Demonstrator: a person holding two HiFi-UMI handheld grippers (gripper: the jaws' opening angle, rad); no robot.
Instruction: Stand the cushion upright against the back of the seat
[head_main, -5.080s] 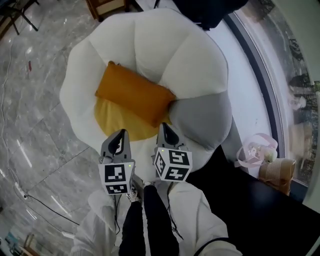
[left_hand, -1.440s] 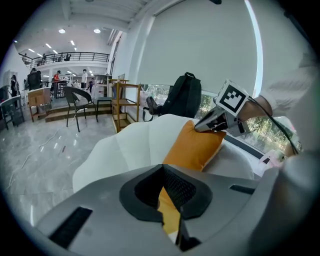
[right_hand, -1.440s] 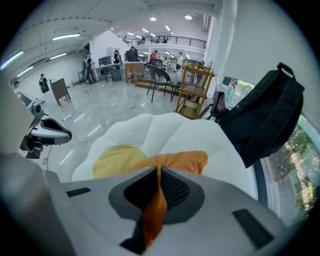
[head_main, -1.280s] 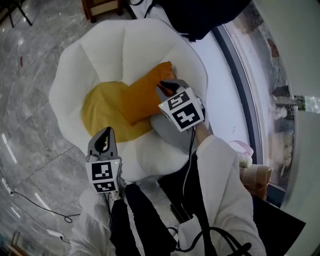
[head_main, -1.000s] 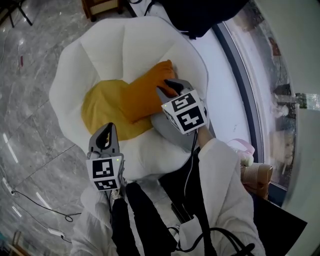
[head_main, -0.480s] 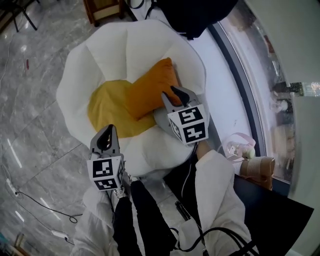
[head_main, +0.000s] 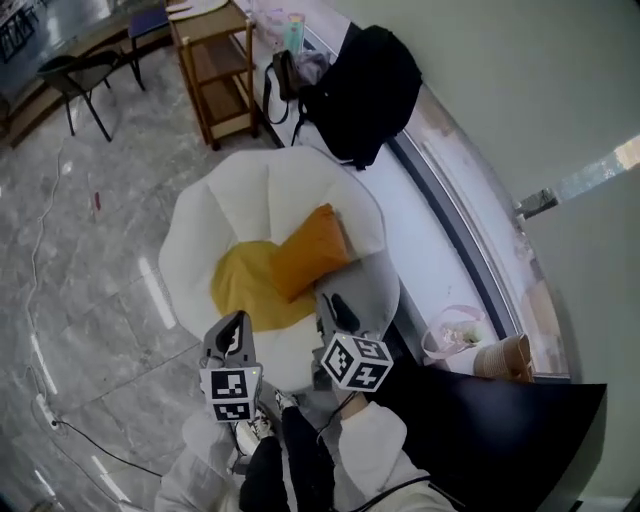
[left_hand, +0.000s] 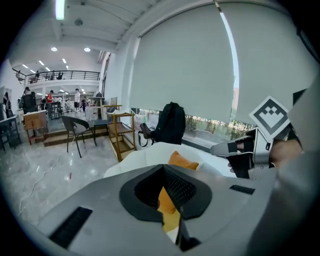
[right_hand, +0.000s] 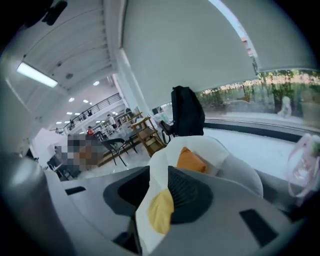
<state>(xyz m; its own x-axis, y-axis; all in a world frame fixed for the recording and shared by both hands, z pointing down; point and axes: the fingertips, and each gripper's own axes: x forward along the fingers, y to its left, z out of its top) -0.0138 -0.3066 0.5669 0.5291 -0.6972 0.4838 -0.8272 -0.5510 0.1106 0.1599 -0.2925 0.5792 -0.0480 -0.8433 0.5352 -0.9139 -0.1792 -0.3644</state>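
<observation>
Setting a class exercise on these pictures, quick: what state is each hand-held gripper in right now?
Left hand-held gripper: open, holding nothing.
Right hand-held gripper: open, holding nothing.

The cushion (head_main: 312, 252) is matt orange cloth. The seat (head_main: 200, 250) is soft white fabric with a yellow cloth middle and one grey panel. The floor (head_main: 80, 290) is polished grey stone, glossy with reflections. The shelf (head_main: 215, 70) is bare wood. The left claw (head_main: 232, 325) and right claw (head_main: 335, 305) are matt grey plastic with ribbed black pads (left_hand: 177, 187).
</observation>
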